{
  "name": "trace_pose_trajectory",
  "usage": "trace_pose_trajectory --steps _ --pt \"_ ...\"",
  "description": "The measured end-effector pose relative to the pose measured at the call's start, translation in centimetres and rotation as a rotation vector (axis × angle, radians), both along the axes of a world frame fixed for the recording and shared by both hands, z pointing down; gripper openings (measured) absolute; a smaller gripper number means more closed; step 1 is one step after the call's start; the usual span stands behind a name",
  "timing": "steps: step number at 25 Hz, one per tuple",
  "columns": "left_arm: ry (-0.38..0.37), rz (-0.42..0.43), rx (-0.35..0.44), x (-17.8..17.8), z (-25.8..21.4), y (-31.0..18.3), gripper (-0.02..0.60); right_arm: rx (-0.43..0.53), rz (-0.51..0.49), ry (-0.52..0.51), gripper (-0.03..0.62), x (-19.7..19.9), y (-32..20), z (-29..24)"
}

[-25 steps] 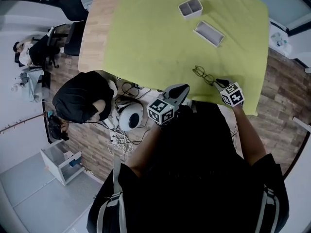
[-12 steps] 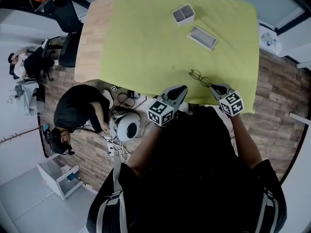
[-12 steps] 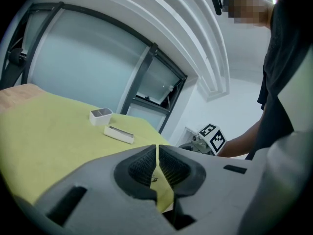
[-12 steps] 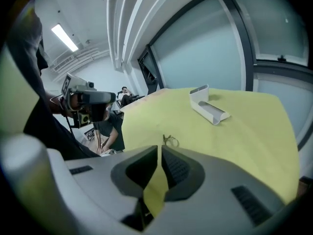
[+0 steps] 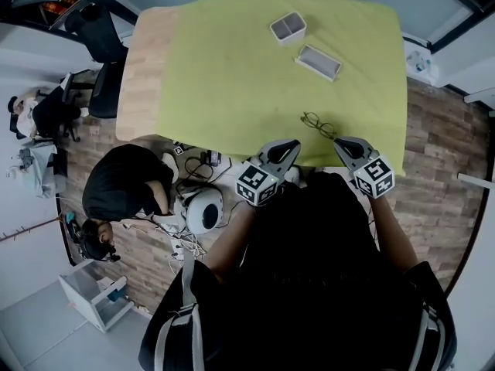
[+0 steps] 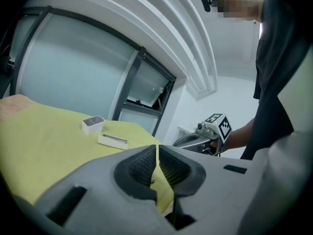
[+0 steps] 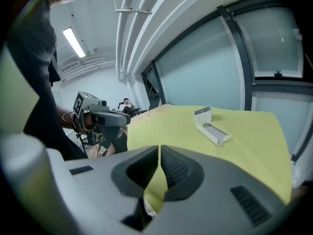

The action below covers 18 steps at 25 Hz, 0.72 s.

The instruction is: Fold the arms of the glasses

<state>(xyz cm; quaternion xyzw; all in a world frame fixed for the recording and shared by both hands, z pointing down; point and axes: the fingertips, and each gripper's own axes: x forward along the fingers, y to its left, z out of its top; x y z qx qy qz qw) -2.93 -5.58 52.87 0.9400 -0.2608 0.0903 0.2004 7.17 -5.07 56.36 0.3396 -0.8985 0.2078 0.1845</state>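
Head view: glasses (image 5: pixel 318 124) are seen lying on the green cloth (image 5: pixel 232 60) near its front edge; whether the arms are folded cannot be told. The right gripper (image 5: pixel 345 145) is held just beside them and the left gripper (image 5: pixel 285 147) near, both with jaws pressed together on nothing. The jaws should be opened, the frame steadied, and one arm swung in gently.

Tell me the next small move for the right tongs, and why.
Probably open the right tongs and ease them forward to the glasses: they are shut and empty, and the glasses lie untouched on the green cloth just ahead of them.
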Motion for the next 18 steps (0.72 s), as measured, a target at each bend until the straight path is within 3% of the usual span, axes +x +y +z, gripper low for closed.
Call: trace_pose_trajectory --steps 8,13,18 --pt "0.032 0.060 0.060 -0.4 -2.5 1.0 0.031 0.109 0.050 -0.036 0.041 -2.4 2.3 -3.1" --pt "0.024 0.097 0.073 -0.9 -2.6 1.9 0.031 0.115 0.155 -0.170 0.041 -3.1 3.6 -4.0" --pt "0.023 0.116 0.081 -0.8 -2.7 3.3 0.031 0.109 0.172 -0.238 0.041 -3.8 5.3 -4.6"
